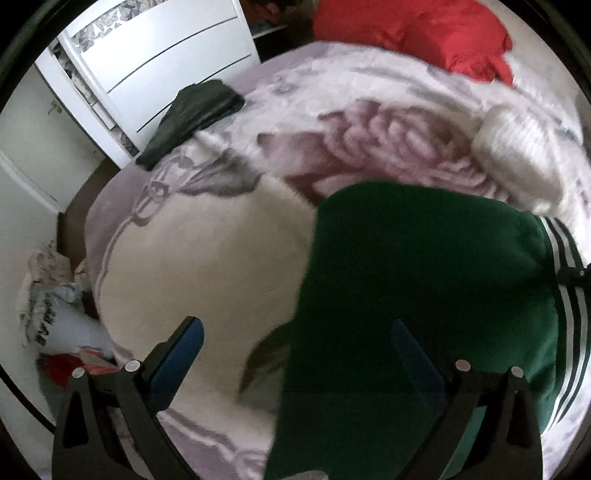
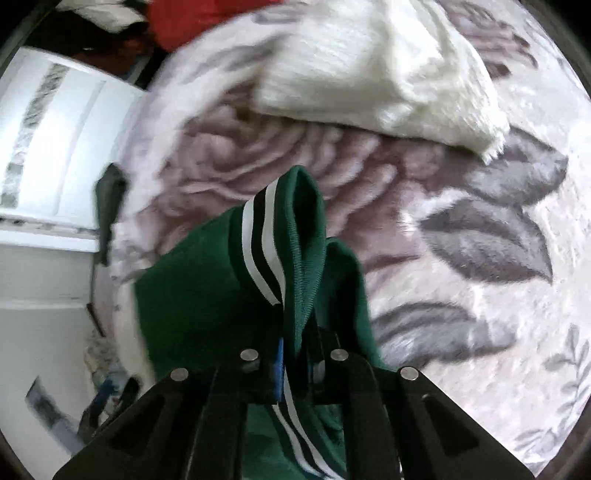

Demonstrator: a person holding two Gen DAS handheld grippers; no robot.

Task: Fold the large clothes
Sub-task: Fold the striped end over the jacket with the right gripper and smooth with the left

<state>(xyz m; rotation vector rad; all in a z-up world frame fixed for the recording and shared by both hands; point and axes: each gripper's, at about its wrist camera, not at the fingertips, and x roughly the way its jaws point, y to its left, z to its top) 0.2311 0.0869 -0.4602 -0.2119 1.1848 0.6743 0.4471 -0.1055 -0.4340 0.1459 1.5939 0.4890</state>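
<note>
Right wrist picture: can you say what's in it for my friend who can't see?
The right gripper is shut on a green garment with a white and black stripe, lifting its edge over a flowery blanket. A white knit lies behind.

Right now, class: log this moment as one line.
left gripper: open, empty | right gripper: shut on green garment | surface: floral blanket

the left gripper (image 1: 295, 343) hangs with jaws wide apart over a floral blanket (image 1: 207, 258). a green garment (image 1: 417, 280) with white stripes lies under its right finger. beyond it lie a white knit (image 1: 517, 147), a red garment (image 1: 417, 33) and a dark folded cloth (image 1: 192, 118) near a white dresser (image 1: 155, 51).
</note>
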